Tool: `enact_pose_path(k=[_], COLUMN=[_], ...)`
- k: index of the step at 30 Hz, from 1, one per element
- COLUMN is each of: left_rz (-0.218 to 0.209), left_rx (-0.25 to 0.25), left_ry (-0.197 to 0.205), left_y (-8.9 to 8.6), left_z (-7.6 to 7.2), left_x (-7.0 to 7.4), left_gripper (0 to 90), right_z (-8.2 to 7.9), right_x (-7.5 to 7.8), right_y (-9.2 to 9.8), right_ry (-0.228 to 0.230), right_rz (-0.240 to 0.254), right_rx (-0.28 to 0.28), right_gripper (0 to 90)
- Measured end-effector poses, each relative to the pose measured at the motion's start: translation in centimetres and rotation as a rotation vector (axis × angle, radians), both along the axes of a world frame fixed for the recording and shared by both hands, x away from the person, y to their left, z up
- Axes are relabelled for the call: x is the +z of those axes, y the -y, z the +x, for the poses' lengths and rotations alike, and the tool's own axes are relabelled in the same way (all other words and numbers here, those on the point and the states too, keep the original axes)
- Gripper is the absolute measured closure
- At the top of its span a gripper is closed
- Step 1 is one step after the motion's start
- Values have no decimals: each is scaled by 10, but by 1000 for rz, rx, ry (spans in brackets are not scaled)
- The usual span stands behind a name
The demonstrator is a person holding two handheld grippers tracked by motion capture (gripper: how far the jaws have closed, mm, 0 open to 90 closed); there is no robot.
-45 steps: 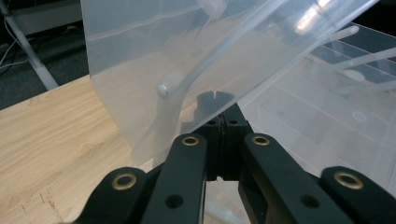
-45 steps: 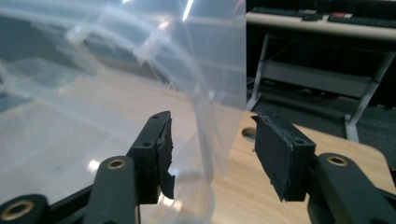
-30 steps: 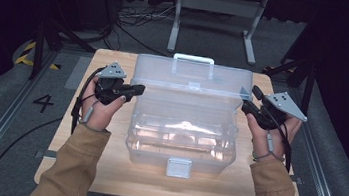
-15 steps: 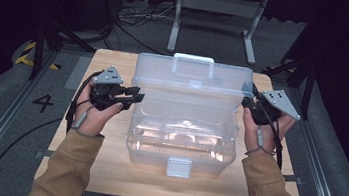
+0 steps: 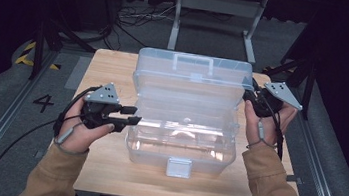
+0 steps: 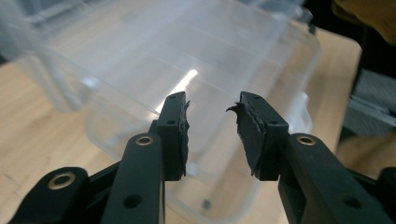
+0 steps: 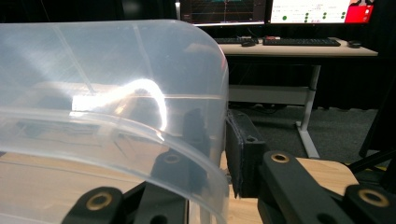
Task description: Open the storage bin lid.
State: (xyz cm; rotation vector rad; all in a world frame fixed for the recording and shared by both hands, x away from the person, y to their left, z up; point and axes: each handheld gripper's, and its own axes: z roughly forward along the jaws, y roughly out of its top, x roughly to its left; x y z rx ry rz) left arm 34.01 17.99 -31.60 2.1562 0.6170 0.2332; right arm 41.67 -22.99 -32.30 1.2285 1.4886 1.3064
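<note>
Mid-bench sits the clear box [image 5: 180,144], its lid [image 5: 192,77] raised. At the lid's right edge the right tool [image 5: 252,98] seems clamped on the rim, propping it open; the left tool [image 5: 130,114], jaws just parted and empty, hangs beside the box's left wall.

Clear plastic box [image 5: 183,129] on wooden table [image 5: 103,170]

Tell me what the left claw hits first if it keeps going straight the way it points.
Most likely the clear plastic box: the open left claw points at its near side wall, with nothing between them, though the gap's depth is hard to judge.
</note>
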Motion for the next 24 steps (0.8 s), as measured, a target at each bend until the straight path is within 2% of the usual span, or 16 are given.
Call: enact_pose_path(k=[2,9,16,24], left_rz=[14,46,95,149], left_rx=[-36,-103,-160,-200], left_ry=[-25,-80,-138,-161], left_y=[0,4,17,30], left_z=[-5,-13,-10,-7], left_x=[-2,-10,-28,-41], left_gripper=[629,623,618,600], right_z=[2,8,12,15], right_x=[1,3,6,7], right_y=[-1,-1,-1,1], right_ry=[2,1,-17,-36], right_rz=[-3,-23,-29,-24], right_rx=[-5,-14,-8,4], right_gripper=[791,800,801,799])
